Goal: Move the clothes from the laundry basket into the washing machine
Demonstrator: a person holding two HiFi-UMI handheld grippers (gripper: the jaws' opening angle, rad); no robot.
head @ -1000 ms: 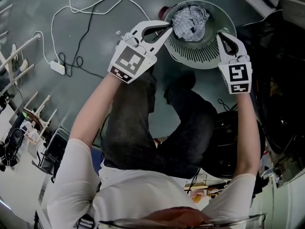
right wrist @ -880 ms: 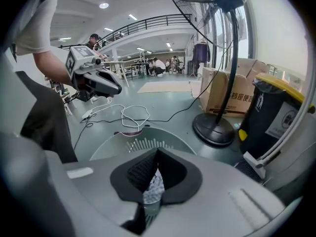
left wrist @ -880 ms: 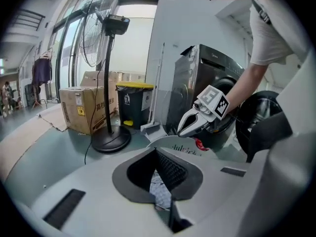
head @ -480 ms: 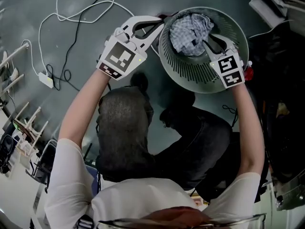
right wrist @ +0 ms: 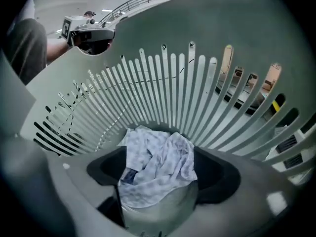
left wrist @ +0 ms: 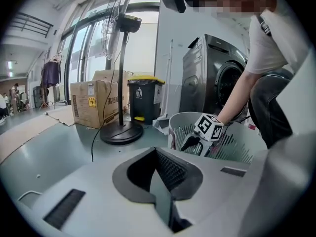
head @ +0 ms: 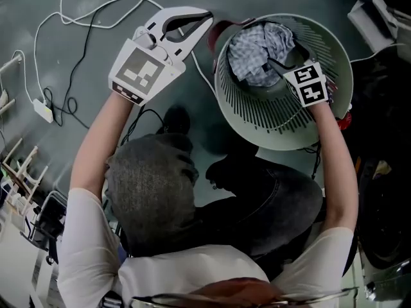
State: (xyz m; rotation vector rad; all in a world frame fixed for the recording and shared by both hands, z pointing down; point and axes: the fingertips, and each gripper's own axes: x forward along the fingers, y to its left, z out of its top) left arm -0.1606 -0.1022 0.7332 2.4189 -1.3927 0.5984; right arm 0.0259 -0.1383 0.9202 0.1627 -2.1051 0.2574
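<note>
— Claws?
— Left gripper clenched, empty, over the grey floor. Right gripper, jaws just opening, straddles the checked cloth inside the laundry basket
— Room?
— Washing machine beyond the basket, pedestal fan on the floor

We're in a big workshop hall: tall windows at ten o'clock, cardboard box, standing fan, bin, washing machine at two, power strip on the floor.

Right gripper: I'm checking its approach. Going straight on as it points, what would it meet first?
The right gripper, whose jaws have just been opening, would likely meet the checked cloth in the laundry basket, which shows between them; depth unclear.
</note>
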